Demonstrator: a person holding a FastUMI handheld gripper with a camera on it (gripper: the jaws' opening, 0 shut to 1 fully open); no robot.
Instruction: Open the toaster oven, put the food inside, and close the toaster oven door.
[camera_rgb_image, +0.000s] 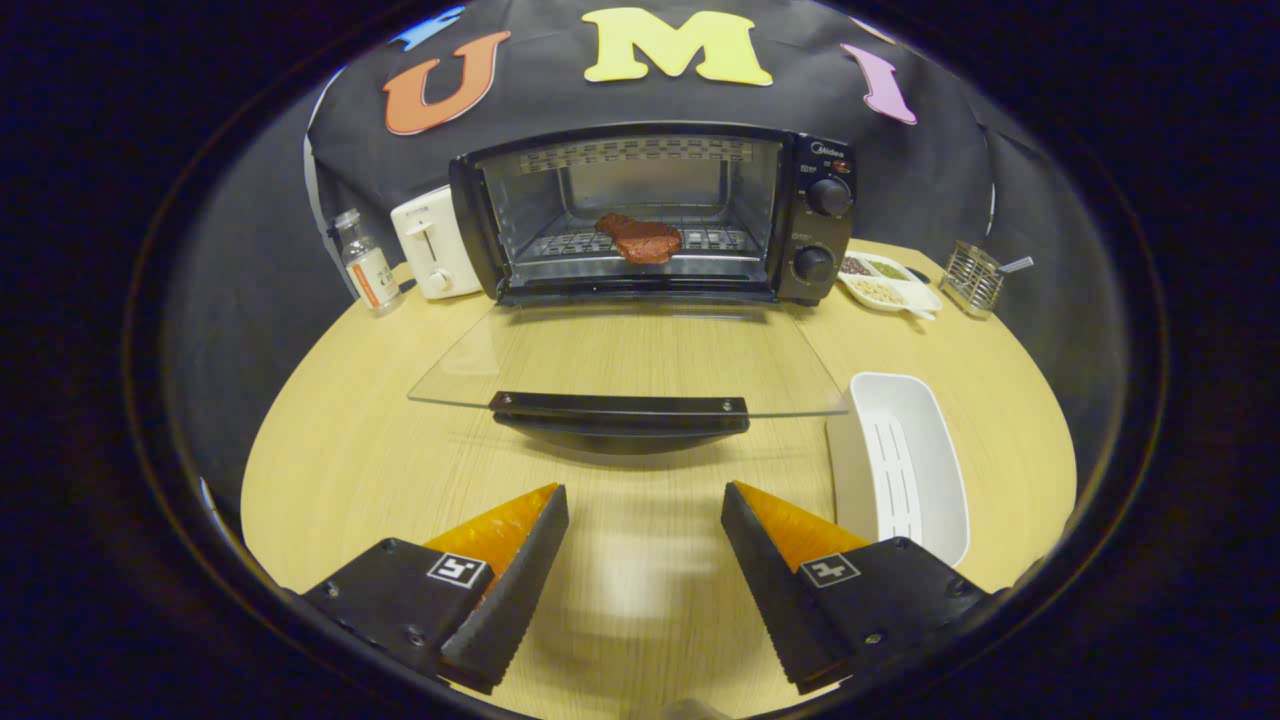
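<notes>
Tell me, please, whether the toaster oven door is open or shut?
Open: the glass door lies folded down flat ahead of the open, empty gripper, and the meat sits exposed on the rack.

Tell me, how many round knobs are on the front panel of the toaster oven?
2. The upper knob and the lower knob sit one above the other on the toaster oven panel, beside its open door. The gripper is open and empty.
</notes>
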